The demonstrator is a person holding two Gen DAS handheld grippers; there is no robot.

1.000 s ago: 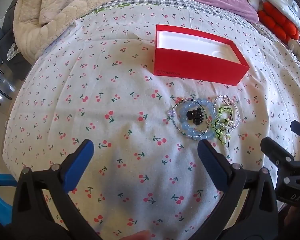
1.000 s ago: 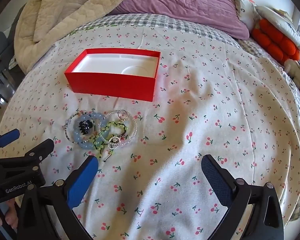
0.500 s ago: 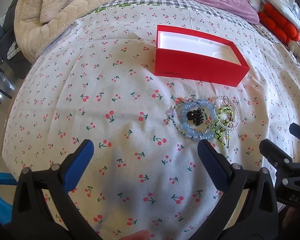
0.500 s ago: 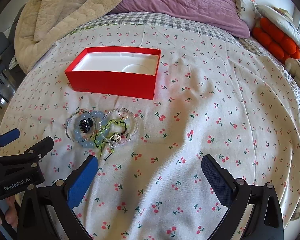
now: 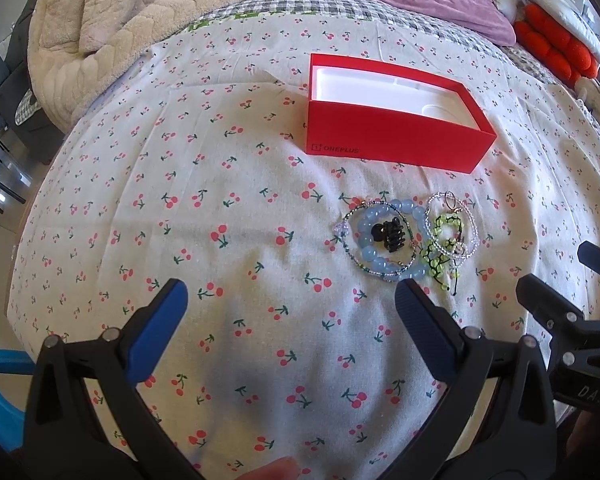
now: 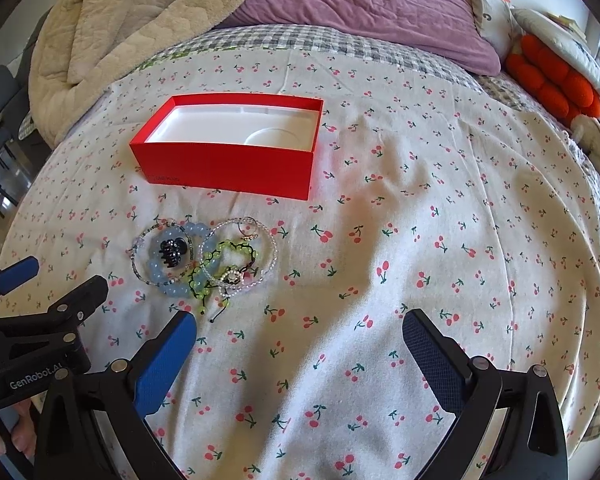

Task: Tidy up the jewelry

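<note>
Surface: cherry-print sheet [image 5: 227, 208], thin cotton, soft creases, spread over a bed.
Box: red box [image 5: 392, 142], rectangular card, lid off, smooth white moulded liner with a round recess; "ONEPLUS" printed on the near wall. Nothing lies inside it.
Jewelry location: one small cluster on the sheet, just in front of the box, not touching it.
Blue bracelet [image 6: 167, 276]: large glossy translucent pale-blue round beads, ring shape.
Hair claw [image 5: 392, 233]: black, glossy, toothed, lying inside the blue ring.
Thin strand [image 6: 139, 248]: fine dark and clear seed beads, a loop overlapping the blue one.
Clear bracelet [image 6: 273, 250]: small clear faceted beads; overlaps the green piece.
Green bracelet [image 5: 434, 258]: lime beads on knotted black cord, loose cord tail toward the camera.
Left gripper [image 5: 291, 300]: black frame, blue textured pads, jaws wide apart, holding nothing; low over the sheet, cluster just past its right finger.
Right gripper [image 6: 300, 328]: same build, jaws wide apart, empty; cluster just past its left finger.
Background: beige quilted blanket [image 6: 139, 12], purple duvet [image 6: 364, 4], orange cushion [image 6: 552, 80].
</note>
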